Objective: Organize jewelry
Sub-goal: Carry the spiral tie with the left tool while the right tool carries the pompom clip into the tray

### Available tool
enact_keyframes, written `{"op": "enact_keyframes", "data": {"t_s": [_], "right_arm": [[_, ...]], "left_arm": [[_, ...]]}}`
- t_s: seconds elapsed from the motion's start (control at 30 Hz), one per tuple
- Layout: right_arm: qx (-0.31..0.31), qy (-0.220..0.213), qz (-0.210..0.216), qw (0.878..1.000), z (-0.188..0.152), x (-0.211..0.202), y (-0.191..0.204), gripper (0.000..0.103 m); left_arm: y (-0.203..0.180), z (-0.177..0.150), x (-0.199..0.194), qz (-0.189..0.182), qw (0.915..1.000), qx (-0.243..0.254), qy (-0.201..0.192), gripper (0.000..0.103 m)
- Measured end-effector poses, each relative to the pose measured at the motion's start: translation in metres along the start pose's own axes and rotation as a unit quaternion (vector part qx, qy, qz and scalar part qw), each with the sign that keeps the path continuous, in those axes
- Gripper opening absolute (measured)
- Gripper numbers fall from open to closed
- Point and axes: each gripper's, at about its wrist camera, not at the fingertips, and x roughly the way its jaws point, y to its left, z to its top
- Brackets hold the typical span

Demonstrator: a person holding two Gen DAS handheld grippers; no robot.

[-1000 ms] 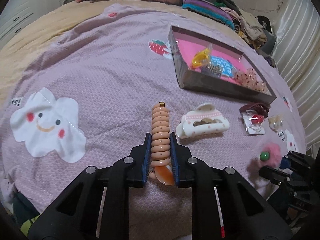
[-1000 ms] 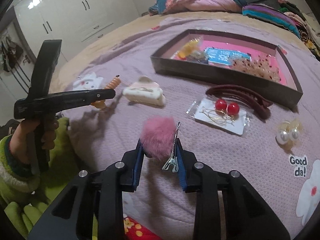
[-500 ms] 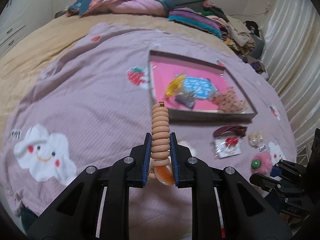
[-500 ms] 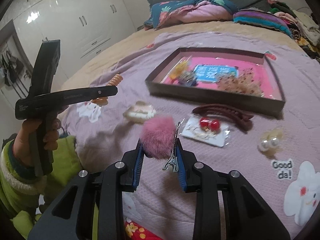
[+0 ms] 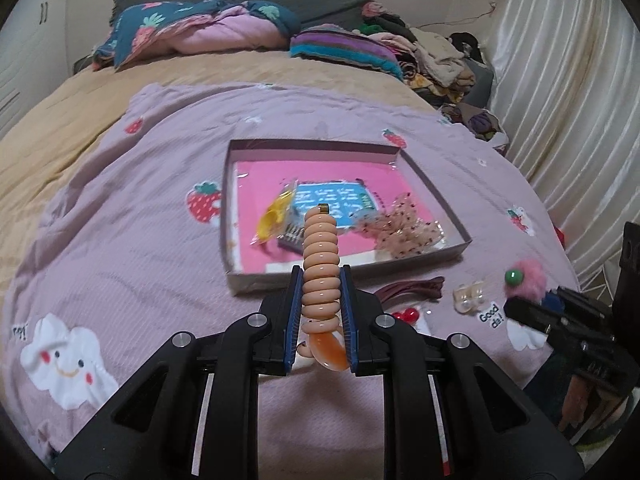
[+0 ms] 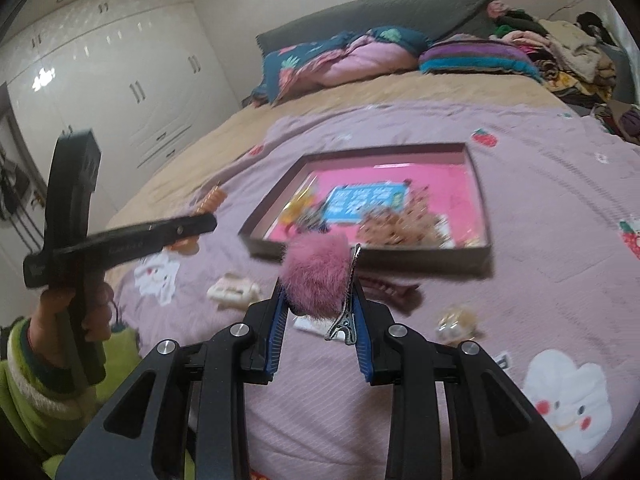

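A peach spiral hair tie (image 5: 320,264) stands upright between the blue-padded fingers of the left gripper (image 5: 320,312), which pinches its lower coils, an orange bead hanging just below. The tie is held in the air above the lilac bedspread (image 5: 132,240), on the near side of the shallow pink-lined box (image 5: 436,196). In the right wrist view, the right gripper (image 6: 320,304) is clamped on a fluffy pink pom-pom clip (image 6: 316,276), whose silver alligator clip lies against the right-hand pad. That clip too is lifted clear of the bedspread, in front of the box's near wall.

Inside the box lie a yellow clip (image 5: 274,216), a blue printed card (image 5: 340,200) and a beige dotted bow (image 5: 404,228). On the spread outside it, a dark maroon hair claw (image 6: 392,292) rests just beside the near wall, a cream claw clip (image 6: 234,290) lies off to the left, and a pair of pearl earrings (image 5: 470,298) sits near the words "Good da!". A packet with red bead earrings (image 5: 406,314) peeks out beside the left gripper's finger. A hand in a green sleeve (image 6: 76,312) grips the left tool's handle.
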Motion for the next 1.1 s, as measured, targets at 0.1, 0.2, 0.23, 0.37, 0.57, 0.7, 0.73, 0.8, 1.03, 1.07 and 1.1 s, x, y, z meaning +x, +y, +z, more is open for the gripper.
{"op": "enact_keyframes", "data": {"t_s": [0.1, 0.2, 0.23, 0.37, 0.57, 0.7, 0.73, 0.8, 1.03, 1.07, 1.1], "right_arm": [[0.003, -0.012, -0.008, 1.000, 0.009, -0.005, -0.008, 0.029], [0.004, -0.024, -0.015, 1.000, 0.018, -0.009, -0.014, 0.029], [0.005, -0.029, -0.018, 0.999, 0.022, -0.011, -0.017, 0.029], [0.006, -0.042, -0.024, 0.999, 0.036, -0.014, -0.025, 0.029], [0.008, -0.053, -0.033, 0.998, 0.049, -0.015, -0.034, 0.029], [0.006, -0.055, -0.038, 0.998, 0.055, -0.015, -0.037, 0.029], [0.006, -0.055, -0.039, 0.998, 0.056, -0.015, -0.039, 0.029], [0.007, -0.055, -0.040, 0.998, 0.059, -0.013, -0.040, 0.029], [0.008, -0.058, -0.049, 0.997, 0.075, -0.008, -0.047, 0.029], [0.009, -0.056, -0.050, 0.997, 0.077, -0.006, -0.049, 0.029], [0.009, -0.055, -0.051, 0.997, 0.079, -0.004, -0.050, 0.029]], "left_arm": [[-0.007, 0.005, 0.005, -0.005, 1.0000, 0.006, 0.000, 0.011], [-0.012, 0.009, 0.007, -0.008, 0.9999, 0.010, -0.002, 0.011], [-0.013, 0.010, 0.008, -0.010, 0.9999, 0.011, -0.002, 0.011], [-0.018, 0.017, 0.012, -0.014, 0.9998, 0.011, -0.004, 0.011], [-0.017, 0.026, 0.021, -0.018, 0.9998, 0.008, -0.004, 0.011], [-0.017, 0.029, 0.027, -0.018, 0.9998, 0.006, -0.002, 0.011], [-0.017, 0.031, 0.029, -0.018, 0.9998, 0.005, -0.001, 0.011], [-0.017, 0.032, 0.032, -0.018, 0.9998, 0.005, 0.000, 0.011], [-0.021, 0.038, 0.042, -0.017, 0.9998, 0.008, 0.007, 0.011], [-0.021, 0.039, 0.044, -0.017, 0.9998, 0.008, 0.008, 0.011], [-0.022, 0.040, 0.046, -0.017, 0.9998, 0.008, 0.010, 0.011]]}}
